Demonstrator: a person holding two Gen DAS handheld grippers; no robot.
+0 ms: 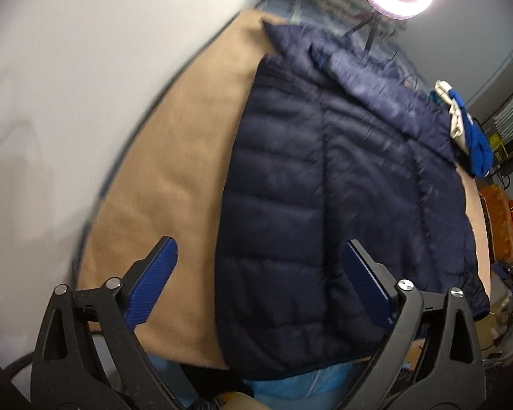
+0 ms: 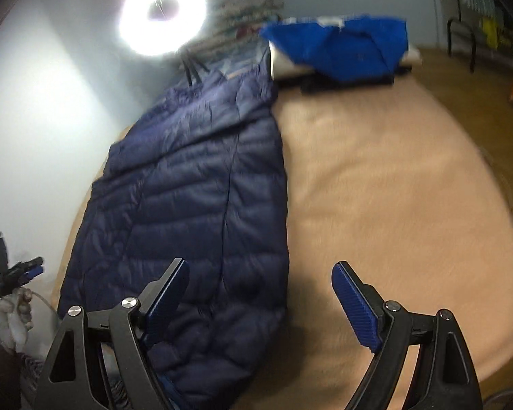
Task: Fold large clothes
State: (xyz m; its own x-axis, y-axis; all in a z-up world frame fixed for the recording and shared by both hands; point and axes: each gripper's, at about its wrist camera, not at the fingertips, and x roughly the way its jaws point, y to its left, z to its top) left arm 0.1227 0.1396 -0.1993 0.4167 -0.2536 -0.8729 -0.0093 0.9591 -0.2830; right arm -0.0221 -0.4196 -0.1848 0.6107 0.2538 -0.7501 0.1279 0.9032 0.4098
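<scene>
The navy quilted jacket (image 1: 342,188) lies spread lengthwise on a tan blanket (image 1: 174,171), its sides folded in so that it forms a long narrow shape with a seam running down the middle. Its near hem sits directly ahead of the left gripper (image 1: 260,266), between and just beyond the two blue-padded fingers (image 1: 154,283), which stand wide apart with nothing pressed between them. In the right wrist view the jacket (image 2: 195,205) stretches away ahead and to the left of the right gripper (image 2: 260,290); the gripper's left finger hangs over the jacket's near right edge and its right finger over bare blanket (image 2: 393,188). This gripper is also released, fingers spread and gripping nothing.

Beyond the jacket's far end, ahead and to the right of the right gripper, a bright blue garment (image 2: 342,44) lies on top of a pale one. A glowing ring light (image 2: 162,10) on a dark stand rises past the jacket's collar end against a pale wall (image 1: 85,68). Far to the left of the right gripper, the left gripper (image 2: 27,270) shows small, held in a gloved hand (image 2: 15,311).
</scene>
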